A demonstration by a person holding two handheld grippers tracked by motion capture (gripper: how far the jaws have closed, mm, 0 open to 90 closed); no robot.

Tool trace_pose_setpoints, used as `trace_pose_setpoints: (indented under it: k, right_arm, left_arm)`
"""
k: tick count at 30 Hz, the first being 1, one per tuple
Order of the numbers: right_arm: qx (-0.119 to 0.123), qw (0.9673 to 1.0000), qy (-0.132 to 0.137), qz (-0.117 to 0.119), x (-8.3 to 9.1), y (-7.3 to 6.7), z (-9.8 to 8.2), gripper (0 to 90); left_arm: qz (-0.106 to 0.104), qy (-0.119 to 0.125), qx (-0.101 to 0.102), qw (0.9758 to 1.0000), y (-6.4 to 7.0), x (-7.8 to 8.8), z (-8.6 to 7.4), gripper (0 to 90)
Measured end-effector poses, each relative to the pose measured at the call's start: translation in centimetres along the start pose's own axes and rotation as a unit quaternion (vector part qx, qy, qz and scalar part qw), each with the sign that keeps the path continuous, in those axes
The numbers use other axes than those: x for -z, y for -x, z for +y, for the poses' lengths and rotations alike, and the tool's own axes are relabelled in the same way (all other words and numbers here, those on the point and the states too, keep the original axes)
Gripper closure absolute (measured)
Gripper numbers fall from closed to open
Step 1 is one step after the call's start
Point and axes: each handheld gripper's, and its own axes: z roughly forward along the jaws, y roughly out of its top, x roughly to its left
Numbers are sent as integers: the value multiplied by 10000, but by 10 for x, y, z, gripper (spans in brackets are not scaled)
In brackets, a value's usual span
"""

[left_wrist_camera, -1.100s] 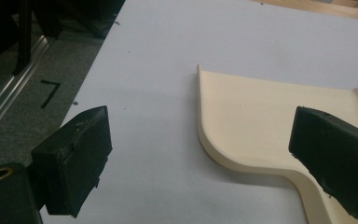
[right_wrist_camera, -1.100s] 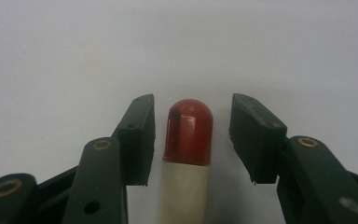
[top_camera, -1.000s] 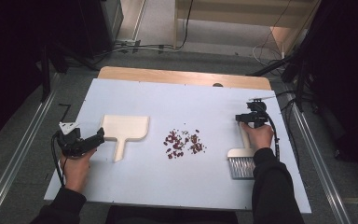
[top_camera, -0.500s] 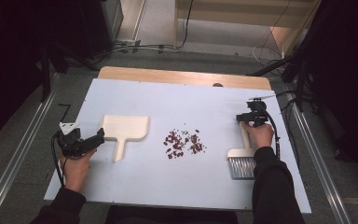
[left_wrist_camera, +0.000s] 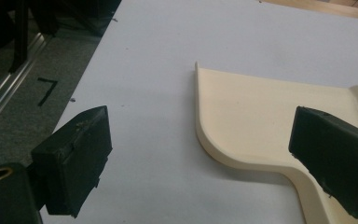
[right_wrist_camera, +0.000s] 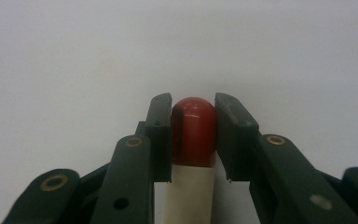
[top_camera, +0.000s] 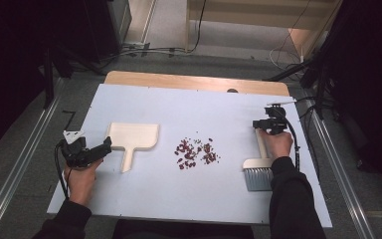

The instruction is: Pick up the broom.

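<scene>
A flat cream plastic dustpan (top_camera: 132, 140) with a short straight handle lies empty at centre left of the high view, on the smooth pale blue tabletop (top_camera: 189, 199). The left gripper (left_wrist_camera: 205, 154) stands with jaws apart around the pan's curved corner, pressing nothing. Small dark red crumbs (top_camera: 196, 152) lie scattered mid-frame. At right, the right gripper (right_wrist_camera: 193, 135) has just been closing and clamps the glossy red rounded tip of the cream-handled, grey-bristled hand brush (top_camera: 258, 174).

Left gripper (top_camera: 107, 145) held low and level, jaws wide apart. Right gripper (right_wrist_camera: 193, 135) jaws have just been closing, now clamped, apparently fully; forearm (top_camera: 293, 199) extends straight forward.
</scene>
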Motion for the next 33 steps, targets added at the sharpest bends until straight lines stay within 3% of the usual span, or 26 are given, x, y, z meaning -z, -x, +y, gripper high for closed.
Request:
trace_pose_setpoints:
  k: [12, 17, 26, 33]
  right_arm:
    - [105, 9967, 764, 242, 48, -16, -4, 668]
    - [135, 9950, 953, 279, 61, -22, -6, 669]
    - [143, 9930, 1128, 314, 70, -32, -6, 670]
    - [248, 9909, 1244, 454, 76, -45, 0, 672]
  left_arm:
    - [-193, -15, -66, 9998, 12, 4, -1, 67]
    - [-307, -15, -105, 9995, 19, 6, -2, 68]
    - [-606, -24, -239, 9979, 38, 10, -2, 67]
    - [-861, -67, -432, 9953, 58, 11, -4, 68]
